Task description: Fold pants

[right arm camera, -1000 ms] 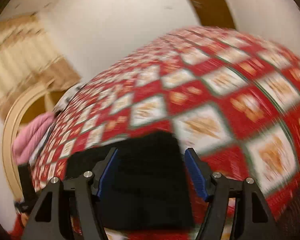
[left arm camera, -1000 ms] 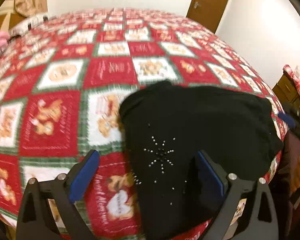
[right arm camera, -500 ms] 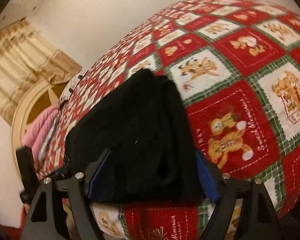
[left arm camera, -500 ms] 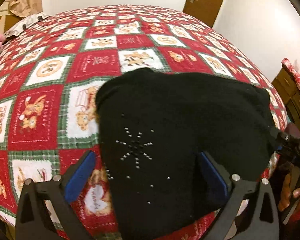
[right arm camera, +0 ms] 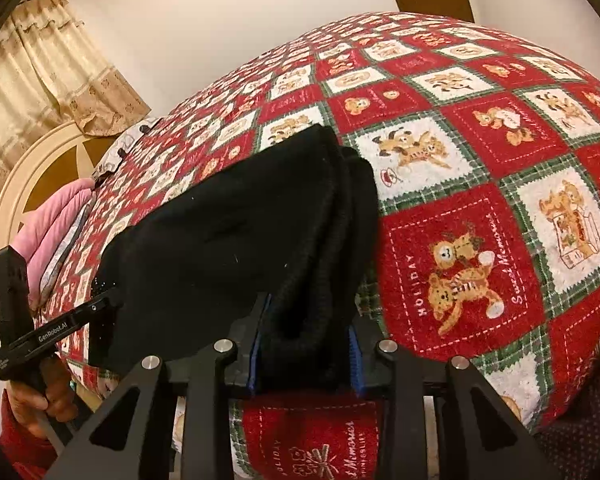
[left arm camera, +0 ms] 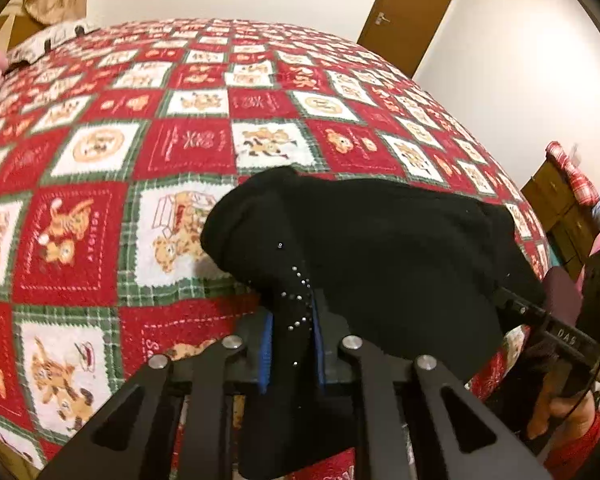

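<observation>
- The black pants (left arm camera: 380, 248), already folded into a thick bundle, are lying at the near edge of the bed's red Christmas quilt (left arm camera: 100, 152).
- The left gripper (left arm camera: 290, 344), jaws just closed, is clamped on the studded near-left corner.
- The right gripper (right arm camera: 304, 350), jaws just closed, is clamped on the thick near-right edge.
- The bundle's long axis is running left to right between both grips, so the coming fold is judged to carry the near edge toward the far one.

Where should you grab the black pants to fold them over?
Grab the black pants at the near edge, from the bed's near side, one corner per tool. That edge bunches thick. The left tool and right tool, jaws just closing, pinch there.
</observation>
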The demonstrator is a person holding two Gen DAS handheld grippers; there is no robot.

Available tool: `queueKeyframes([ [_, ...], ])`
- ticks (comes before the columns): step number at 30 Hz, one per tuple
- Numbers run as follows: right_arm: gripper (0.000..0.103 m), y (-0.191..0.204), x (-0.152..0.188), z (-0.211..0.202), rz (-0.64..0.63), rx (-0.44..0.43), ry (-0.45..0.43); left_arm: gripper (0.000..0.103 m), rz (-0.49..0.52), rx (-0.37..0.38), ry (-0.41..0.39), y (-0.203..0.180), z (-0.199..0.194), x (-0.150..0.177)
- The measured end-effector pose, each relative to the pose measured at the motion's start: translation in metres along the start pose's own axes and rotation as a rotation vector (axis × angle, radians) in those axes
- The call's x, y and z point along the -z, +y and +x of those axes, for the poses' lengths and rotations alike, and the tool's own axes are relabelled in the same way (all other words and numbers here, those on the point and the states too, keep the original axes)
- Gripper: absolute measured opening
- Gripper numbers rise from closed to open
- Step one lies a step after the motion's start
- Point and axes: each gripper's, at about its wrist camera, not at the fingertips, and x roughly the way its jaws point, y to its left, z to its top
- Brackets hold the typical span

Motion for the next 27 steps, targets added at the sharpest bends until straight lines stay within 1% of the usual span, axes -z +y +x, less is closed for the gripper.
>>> queueKeyframes([
  [5,0.034,0.005,0.007,0.000,-0.011,0.042,-0.030,0.016,0.030,-0.046,-0.005,-0.002,0.003,0.000],
  [9,0.034,0.004,0.007,0.003,0.002,0.047,-0.031,0.016,0.034,-0.059,-0.005,-0.003,0.004,0.000],
  [13,0.034,0.014,0.001,-0.008,-0.013,0.050,-0.039,0.015,0.036,-0.056,-0.013,-0.003,-0.001,-0.002],
  [17,0.033,0.031,-0.015,-0.023,-0.030,-0.007,-0.064,0.014,0.023,-0.022,-0.048,0.002,-0.014,-0.013],
  [20,0.033,0.057,-0.036,-0.029,-0.078,-0.049,-0.082,0.013,-0.003,0.020,-0.077,0.011,-0.023,-0.031],
  [21,0.032,0.070,-0.046,-0.028,-0.100,-0.071,-0.086,0.013,-0.004,0.017,-0.093,0.014,-0.026,-0.037],
  [24,0.032,0.100,-0.064,-0.019,-0.136,-0.126,-0.089,0.013,-0.005,-0.022,-0.163,0.031,-0.041,-0.059],
  [26,0.032,0.131,-0.081,-0.005,-0.184,-0.160,-0.095,0.013,-0.018,-0.053,-0.208,0.050,-0.053,-0.076],
  [27,0.032,0.140,-0.087,0.000,-0.199,-0.172,-0.097,0.013,-0.024,-0.071,-0.227,0.058,-0.059,-0.084],
])
